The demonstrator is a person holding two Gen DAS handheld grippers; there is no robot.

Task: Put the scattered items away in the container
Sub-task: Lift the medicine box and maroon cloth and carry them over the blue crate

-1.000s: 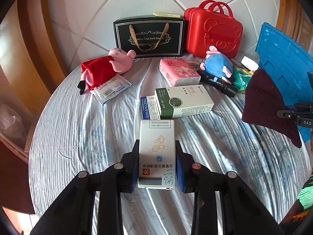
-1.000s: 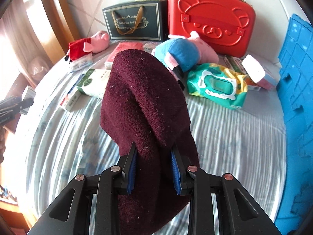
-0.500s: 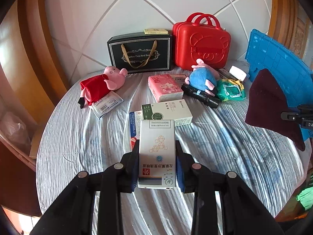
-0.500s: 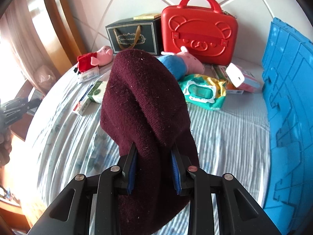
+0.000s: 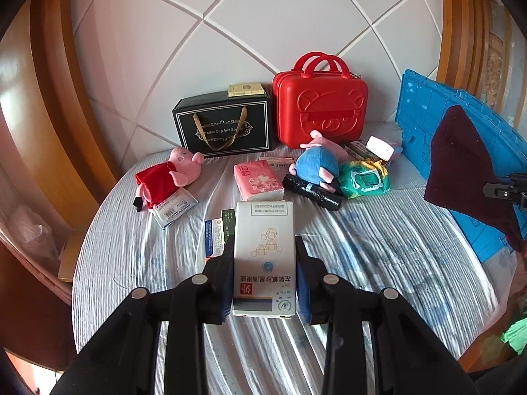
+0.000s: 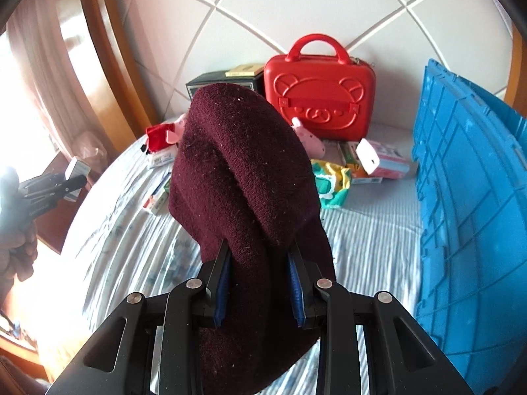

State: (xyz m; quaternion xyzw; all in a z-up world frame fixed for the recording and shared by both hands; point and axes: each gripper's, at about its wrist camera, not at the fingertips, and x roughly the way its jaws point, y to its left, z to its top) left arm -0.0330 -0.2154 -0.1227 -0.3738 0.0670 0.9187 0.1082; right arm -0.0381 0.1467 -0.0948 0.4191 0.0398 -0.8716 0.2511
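My left gripper (image 5: 265,279) is shut on a white medicine box (image 5: 264,250), held above the round table (image 5: 131,263). My right gripper (image 6: 258,283) is shut on a dark maroon knit hat (image 6: 243,171), which hangs in the air; the same hat (image 5: 467,168) shows at the right of the left wrist view. A blue plastic crate (image 6: 467,197) stands at the table's right side, its wall (image 5: 428,112) beside the hat. Still on the table lie a red-dressed pig plush (image 5: 164,174), a blue pig plush (image 5: 316,164), a pink tissue pack (image 5: 257,181) and a green wipes pack (image 5: 362,181).
A red bear suitcase (image 5: 321,108) and a black gift box (image 5: 224,125) stand against the tiled back wall. A black roll (image 5: 313,192), small boxes (image 5: 215,235) and a white-capped pack (image 6: 378,161) lie scattered. A person's hand (image 6: 16,240) holds the left gripper. Wooden frames flank the table.
Both grippers have risen and pulled back from the table with their loads still gripped. The table items look smaller and farther, and more of the wall shows.
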